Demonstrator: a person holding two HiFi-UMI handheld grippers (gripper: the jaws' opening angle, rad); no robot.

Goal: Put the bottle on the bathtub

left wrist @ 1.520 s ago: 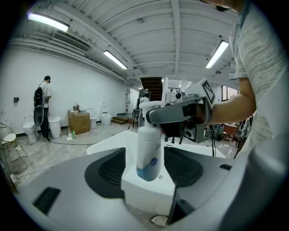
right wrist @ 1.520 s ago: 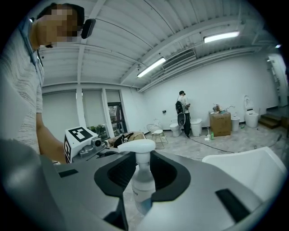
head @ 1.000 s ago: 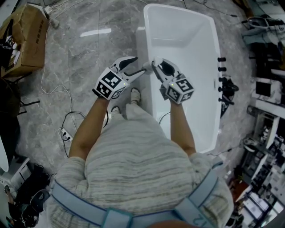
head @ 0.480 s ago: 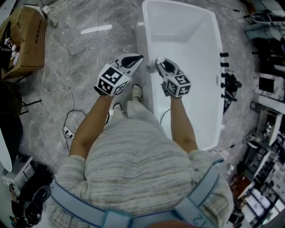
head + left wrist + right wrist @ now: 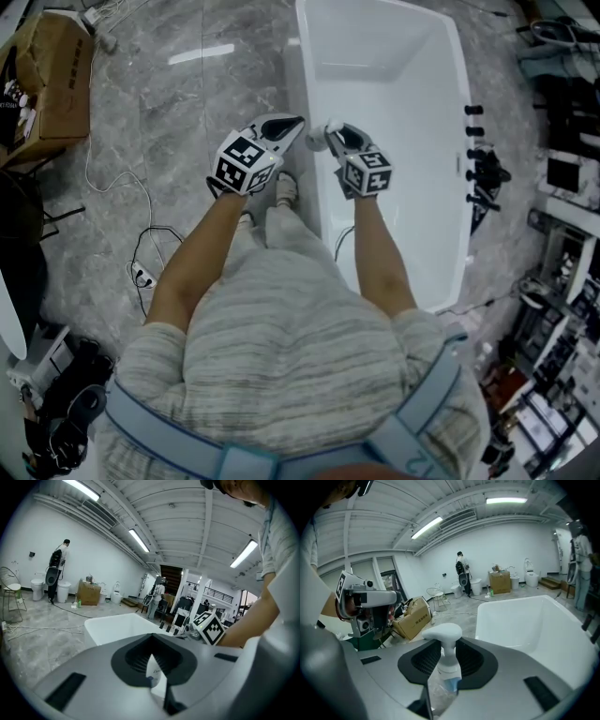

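Right gripper [image 5: 330,136]: your jaws are clamped on the clear body of the bottle [image 5: 444,665], which stands upright between the pads with its white pump head above them. You have it at the long left rim of the white bathtub [image 5: 441,187]. Whether its base touches the rim cannot be told.

Left gripper [image 5: 152,663]: your jaws are pressed together with nothing gripped. It sits just beside the right one, outside the tub wall, over the grey marble floor [image 5: 178,122]. A cardboard box [image 5: 52,80] stands well off to the left.
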